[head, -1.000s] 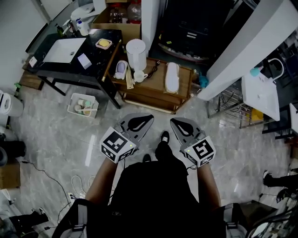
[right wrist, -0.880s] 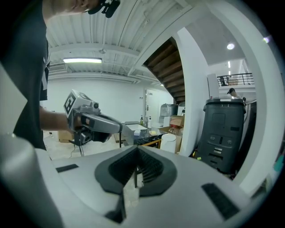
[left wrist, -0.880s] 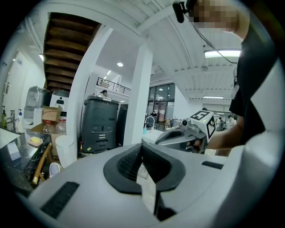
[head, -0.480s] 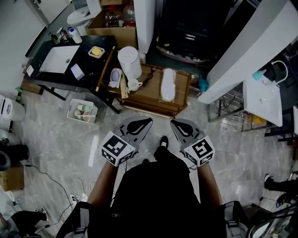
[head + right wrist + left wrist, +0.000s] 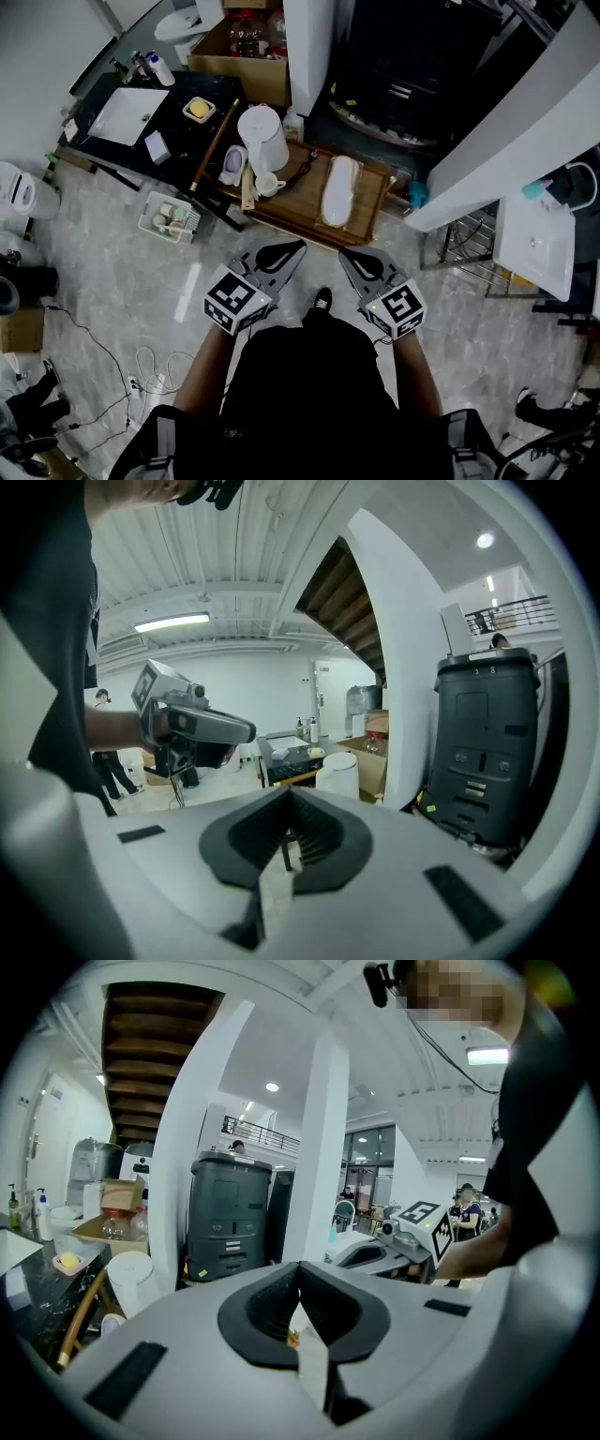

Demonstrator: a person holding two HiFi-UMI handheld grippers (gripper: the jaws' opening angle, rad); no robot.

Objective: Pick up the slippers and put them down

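A white slipper (image 5: 337,190) lies on the low wooden table (image 5: 292,214) ahead of me. A pale lavender slipper (image 5: 232,164) rests at that table's left end, beside a mug (image 5: 272,183). Both grippers hover over the floor short of the table, held side by side and apart from the slippers. My left gripper (image 5: 296,247) is shut with nothing in it, and its jaws meet in the left gripper view (image 5: 300,1269). My right gripper (image 5: 343,254) is likewise shut and empty (image 5: 286,797).
A white cylinder (image 5: 263,136) stands on the wooden table. To the left are a black counter (image 5: 173,117) with a white basin (image 5: 129,114) and a floor basket (image 5: 169,216). A white pillar (image 5: 309,47), a dark machine (image 5: 394,84) and a cardboard box (image 5: 239,47) stand behind. Cables (image 5: 155,361) trail on the floor.
The wooden table with the slippers has drawn closer to both grippers as I walk toward it. Both grippers stay shut and level with each other.
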